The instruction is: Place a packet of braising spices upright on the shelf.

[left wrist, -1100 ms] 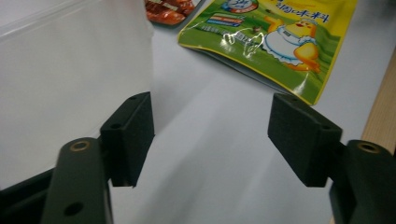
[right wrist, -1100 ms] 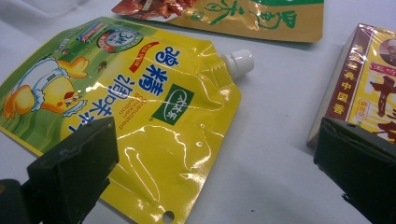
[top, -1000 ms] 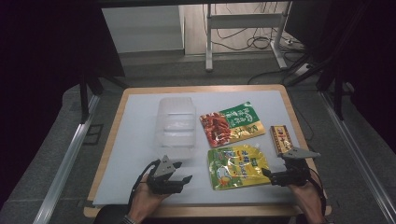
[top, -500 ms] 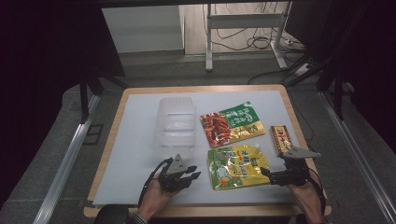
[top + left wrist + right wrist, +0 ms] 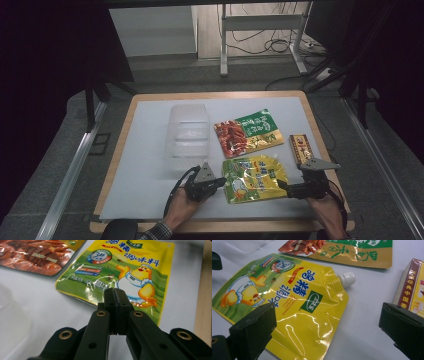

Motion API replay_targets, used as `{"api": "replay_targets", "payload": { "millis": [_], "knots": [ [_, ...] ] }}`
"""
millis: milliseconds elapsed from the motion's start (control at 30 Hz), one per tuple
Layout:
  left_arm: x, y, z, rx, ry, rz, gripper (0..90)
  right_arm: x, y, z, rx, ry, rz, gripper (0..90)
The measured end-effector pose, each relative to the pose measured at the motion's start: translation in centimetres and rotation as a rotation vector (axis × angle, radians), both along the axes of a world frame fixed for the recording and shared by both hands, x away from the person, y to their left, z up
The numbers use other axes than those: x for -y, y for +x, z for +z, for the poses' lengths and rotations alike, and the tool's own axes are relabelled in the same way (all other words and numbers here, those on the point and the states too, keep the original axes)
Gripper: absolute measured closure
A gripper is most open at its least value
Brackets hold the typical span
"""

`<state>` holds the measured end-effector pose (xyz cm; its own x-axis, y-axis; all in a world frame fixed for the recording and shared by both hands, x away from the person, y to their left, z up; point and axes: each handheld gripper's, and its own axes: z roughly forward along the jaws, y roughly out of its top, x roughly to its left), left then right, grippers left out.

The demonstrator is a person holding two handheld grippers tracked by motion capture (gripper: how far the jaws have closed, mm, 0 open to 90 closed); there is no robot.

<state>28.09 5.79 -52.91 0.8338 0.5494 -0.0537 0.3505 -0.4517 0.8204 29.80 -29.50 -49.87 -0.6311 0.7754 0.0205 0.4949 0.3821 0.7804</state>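
A: Where does the left gripper (image 5: 223,183) sit in the high view?

B: Low in the frame, a little left of centre, with its tips at the left edge of the flat yellow-and-green spouted plastic pouch printed with a cartoon chick (image 5: 254,177). Its jaws have just been closing, and in the left gripper view the left gripper (image 5: 115,293) shows both black jaws pressed together with nothing between them; the pouch (image 5: 125,272) lies just beyond the tips, across the upper middle of that frame.

A: And the right gripper (image 5: 283,186)?

B: At the lower right of the high view, just beside the right edge of the same pouch. In the right gripper view its jaws stand spread wide, one at the lower left and one at the lower right, and the pouch (image 5: 294,305) lies on the sheet ahead of them, untouched, its white screw cap (image 5: 347,279) pointing to the upper right.

A: What else lies on the white table sheet (image 5: 145,170)?

B: A clear plastic box (image 5: 189,131) sits above the left gripper, a red-and-green snack packet (image 5: 248,132) above the pouch, and a small red-and-gold carton (image 5: 301,148) at the right, above the right gripper.
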Motion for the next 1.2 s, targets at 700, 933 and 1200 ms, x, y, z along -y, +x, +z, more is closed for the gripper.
{"api": "replay_targets", "payload": {
  "millis": [700,933,1200],
  "knots": [
    [2.4,1.0,-1.3,0.044,0.144,0.033,90.0,-0.1,0.3,-0.5,-0.045,-0.013,0.017,2.1],
    [2.3,1.0,-1.4,0.030,0.145,0.044,90.0,0.0,0.4,-0.7,-0.075,0.003,0.017,2.0],
    [2.1,1.1,-1.4,0.010,0.135,0.042,90.0,-0.4,0.9,-1.6,-0.149,0.023,0.045,2.0]
  ]
}}
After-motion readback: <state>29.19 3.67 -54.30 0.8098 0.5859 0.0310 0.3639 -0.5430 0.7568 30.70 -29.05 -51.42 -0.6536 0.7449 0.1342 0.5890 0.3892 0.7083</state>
